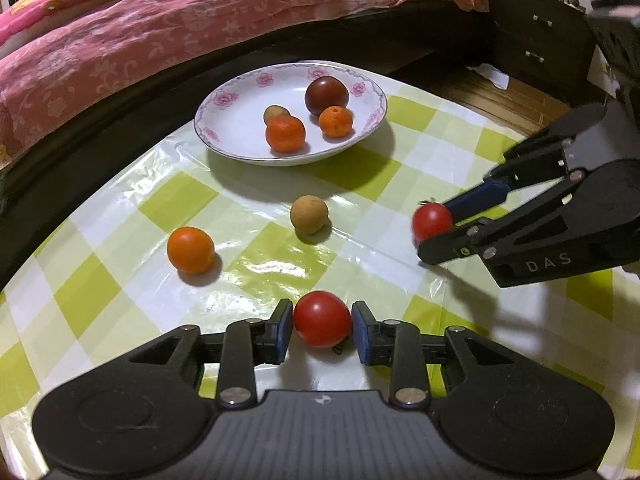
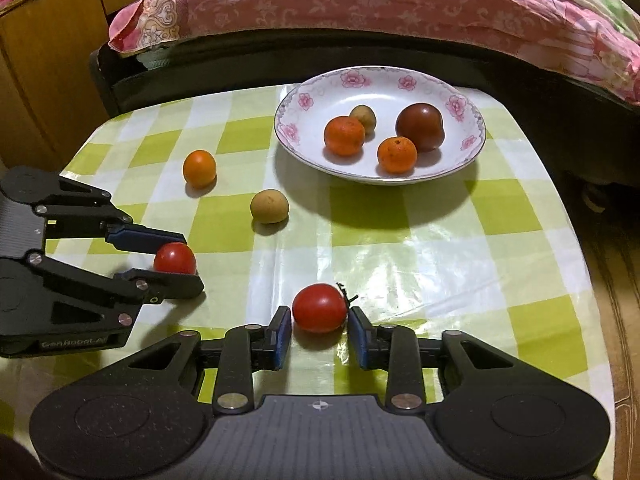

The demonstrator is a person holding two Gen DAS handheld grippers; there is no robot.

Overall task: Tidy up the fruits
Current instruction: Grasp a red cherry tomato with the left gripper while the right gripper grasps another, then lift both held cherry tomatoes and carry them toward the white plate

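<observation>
A white flowered plate (image 1: 236, 128) (image 2: 464, 160) at the back of the table holds two oranges, a dark red fruit (image 1: 326, 95) and a small tan fruit. On the cloth lie an orange (image 1: 190, 249) (image 2: 199, 168) and a tan round fruit (image 1: 309, 214) (image 2: 269, 206). My left gripper (image 1: 322, 330) (image 2: 180, 258) is shut on a red tomato (image 1: 322, 318) (image 2: 175, 259), pads touching both sides. My right gripper (image 2: 319, 330) (image 1: 434, 226) is shut on another red tomato (image 2: 319, 307) (image 1: 431, 221) with a green stem.
The table carries a green and white checked plastic cloth (image 1: 280, 260). A bed with a pink quilt (image 1: 120, 40) runs along the far edge. A dark wooden cabinet (image 1: 536, 40) stands at the right in the left wrist view.
</observation>
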